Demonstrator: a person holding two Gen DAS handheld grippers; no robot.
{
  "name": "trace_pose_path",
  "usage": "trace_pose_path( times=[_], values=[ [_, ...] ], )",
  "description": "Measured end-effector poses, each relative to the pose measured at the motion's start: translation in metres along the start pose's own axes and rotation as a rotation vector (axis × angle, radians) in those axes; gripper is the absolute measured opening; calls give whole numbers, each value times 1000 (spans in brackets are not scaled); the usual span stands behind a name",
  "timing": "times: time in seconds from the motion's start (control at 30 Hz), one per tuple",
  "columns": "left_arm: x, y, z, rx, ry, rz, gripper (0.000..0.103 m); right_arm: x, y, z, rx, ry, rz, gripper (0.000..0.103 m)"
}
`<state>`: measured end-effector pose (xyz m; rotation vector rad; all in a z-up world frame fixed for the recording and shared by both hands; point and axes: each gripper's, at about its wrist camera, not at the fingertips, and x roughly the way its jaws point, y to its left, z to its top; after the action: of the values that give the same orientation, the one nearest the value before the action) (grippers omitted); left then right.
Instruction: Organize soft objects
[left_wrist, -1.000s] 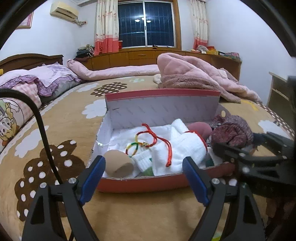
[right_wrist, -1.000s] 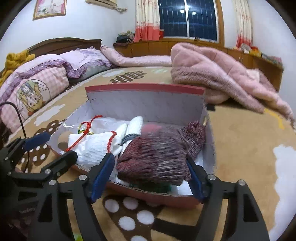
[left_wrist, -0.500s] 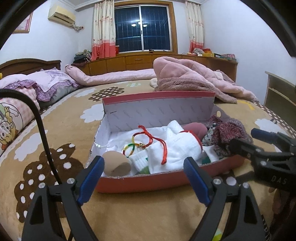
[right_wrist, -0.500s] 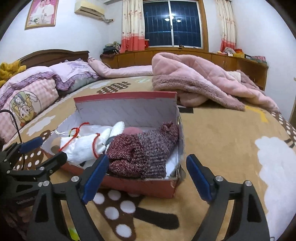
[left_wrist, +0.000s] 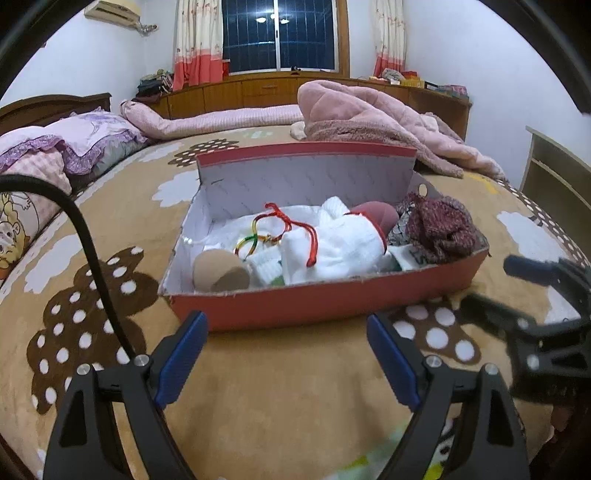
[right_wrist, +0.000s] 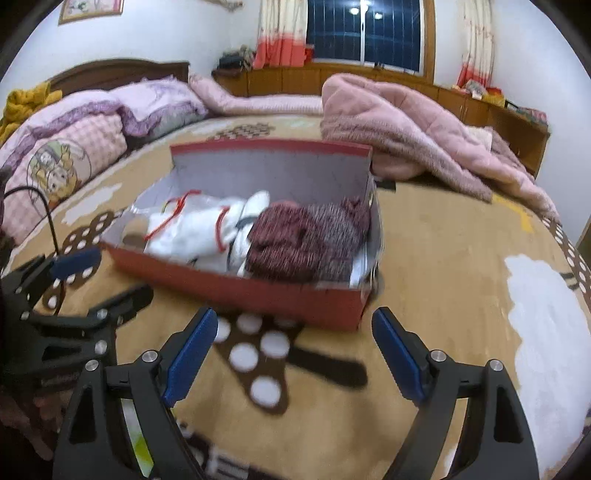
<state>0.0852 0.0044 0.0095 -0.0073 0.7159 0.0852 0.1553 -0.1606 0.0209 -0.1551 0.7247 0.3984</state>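
Hovering just short of the red box (left_wrist: 325, 306) on the bed (left_wrist: 280, 387), both pairs of tongs are spread wide and carry nothing. The left tongs (left_wrist: 287, 354) face the box's long near wall; the right tongs (right_wrist: 291, 347) face its near right corner, with bare blanket between the blue pads and the cardboard.

The soft things sit inside the box: a maroon knitted piece (right_wrist: 306, 240) fills the right end, a white knitted bundle (left_wrist: 332, 243) tied with red cord (left_wrist: 299, 229) lies in the middle, and a tan roll (left_wrist: 221, 271) rests in the near left corner. A dusky pink item (left_wrist: 376, 214) shows behind the white bundle — what it is cannot be told.

Judging from how things lie, the packing step looks finished or nearly so, since nothing loose and small shows on the blanket near the box. The heaped pink quilt (right_wrist: 406, 129) beyond is well apart and may not belong to the task. The next move likely calls for either tucking the maroon piece lower — it bulges at the rim — or closing the upright lid flap (left_wrist: 306, 173).
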Motion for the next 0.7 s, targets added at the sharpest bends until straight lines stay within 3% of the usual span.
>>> trace_pose_path(
  times=[0.2, 0.37, 0.43, 0.53, 0.7],
  values=[
    [-4, -2, -10, -32, 95, -43, 91, -7, 6, -14, -10, 139, -8, 87],
    [25, -3, -28, -92, 296, -79, 94, 18, 2, -29, 21, 303, 0, 87],
    [26, -8, -32, -52, 231, -36, 96, 30, -1, -32, 18, 320, -26, 88],
    [28, -8, -38, -61, 174, -31, 101, 36, -2, -31, 0, 278, -65, 92],
    [28, -6, -41, -73, 154, -14, 101, 42, -5, -34, 26, 205, -92, 98]
  ],
)
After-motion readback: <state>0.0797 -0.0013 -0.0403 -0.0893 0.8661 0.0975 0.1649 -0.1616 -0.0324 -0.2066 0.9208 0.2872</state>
